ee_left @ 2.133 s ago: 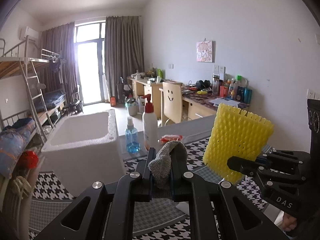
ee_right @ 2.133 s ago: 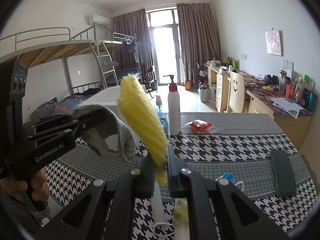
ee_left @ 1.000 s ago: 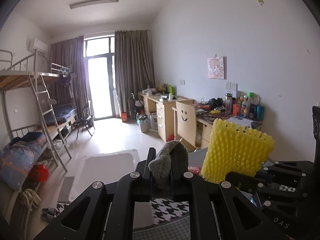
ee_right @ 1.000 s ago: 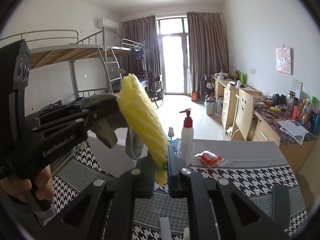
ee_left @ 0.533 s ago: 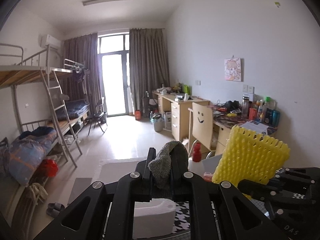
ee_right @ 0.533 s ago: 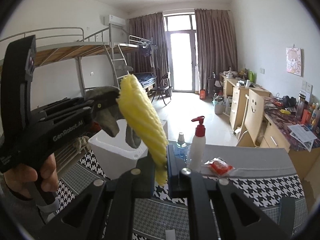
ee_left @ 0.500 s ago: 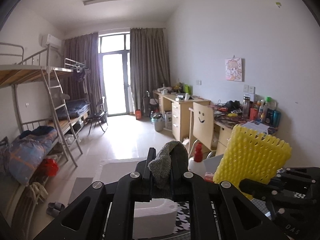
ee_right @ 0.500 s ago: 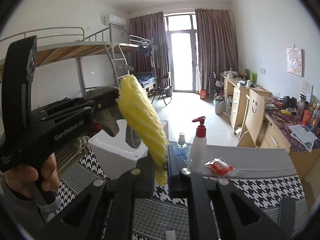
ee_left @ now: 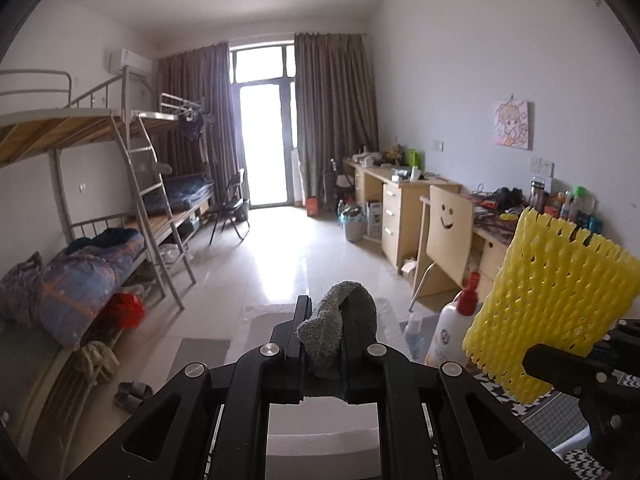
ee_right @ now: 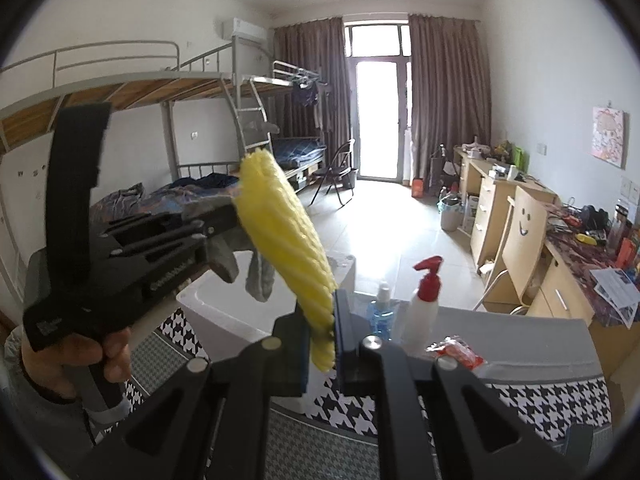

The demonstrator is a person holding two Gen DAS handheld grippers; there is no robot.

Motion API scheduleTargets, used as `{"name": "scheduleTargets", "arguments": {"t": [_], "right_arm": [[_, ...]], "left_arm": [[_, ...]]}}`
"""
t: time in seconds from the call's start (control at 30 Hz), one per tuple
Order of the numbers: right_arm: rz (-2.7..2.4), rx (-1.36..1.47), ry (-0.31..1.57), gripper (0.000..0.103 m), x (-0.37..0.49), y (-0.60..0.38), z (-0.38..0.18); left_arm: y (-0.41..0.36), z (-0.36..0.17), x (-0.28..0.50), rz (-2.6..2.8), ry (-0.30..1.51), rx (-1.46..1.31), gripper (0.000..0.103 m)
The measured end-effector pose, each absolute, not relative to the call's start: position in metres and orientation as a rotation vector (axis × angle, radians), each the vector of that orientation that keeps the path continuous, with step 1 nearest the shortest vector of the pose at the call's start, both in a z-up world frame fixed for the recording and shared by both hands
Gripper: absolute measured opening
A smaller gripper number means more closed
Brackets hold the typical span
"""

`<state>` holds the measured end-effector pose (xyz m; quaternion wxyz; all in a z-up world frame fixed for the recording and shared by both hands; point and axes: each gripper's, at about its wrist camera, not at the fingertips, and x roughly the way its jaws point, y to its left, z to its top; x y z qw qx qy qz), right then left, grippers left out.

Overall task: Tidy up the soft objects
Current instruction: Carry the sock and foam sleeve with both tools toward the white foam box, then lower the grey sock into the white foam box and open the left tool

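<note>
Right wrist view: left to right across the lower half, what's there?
Person's hand on the left gripper's handle → grey sock hanging from its jaws → yellow foam net in the right gripper's jaws → blue bottle → white pump bottle → red packet → smiley chair.

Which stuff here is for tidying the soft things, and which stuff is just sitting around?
For the job:
- grey sock, in the left gripper
- yellow foam net, in the right gripper
- white foam box

Just lying about:
- red-pump bottle
- blue bottle
- red packet
- smiley chair
</note>
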<state>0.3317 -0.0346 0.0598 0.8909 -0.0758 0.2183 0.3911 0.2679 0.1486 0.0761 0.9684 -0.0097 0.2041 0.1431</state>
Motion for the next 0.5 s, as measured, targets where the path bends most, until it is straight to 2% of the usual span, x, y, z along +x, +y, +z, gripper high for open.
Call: {"name": "scheduleTargets", "arguments": {"t": [0.4,0.47,0.5], "right_arm": [[0.823,-0.188,0.497,0.013,0.343,-0.008,0.055],[0.823,-0.19,0.503,0.013,0.345,-0.006,0.055],[0.822,-0.192,0.507,0.013,0.345,-0.004,0.054]], "left_arm": [[0.169,0.052,0.295,0.304,0.503,-0.049,0.013],[0.174,0.048,0.3,0.288,0.525,-0.06,0.014],[0.176,0.046,0.303,0.277,0.538,-0.073,0.02]]}}
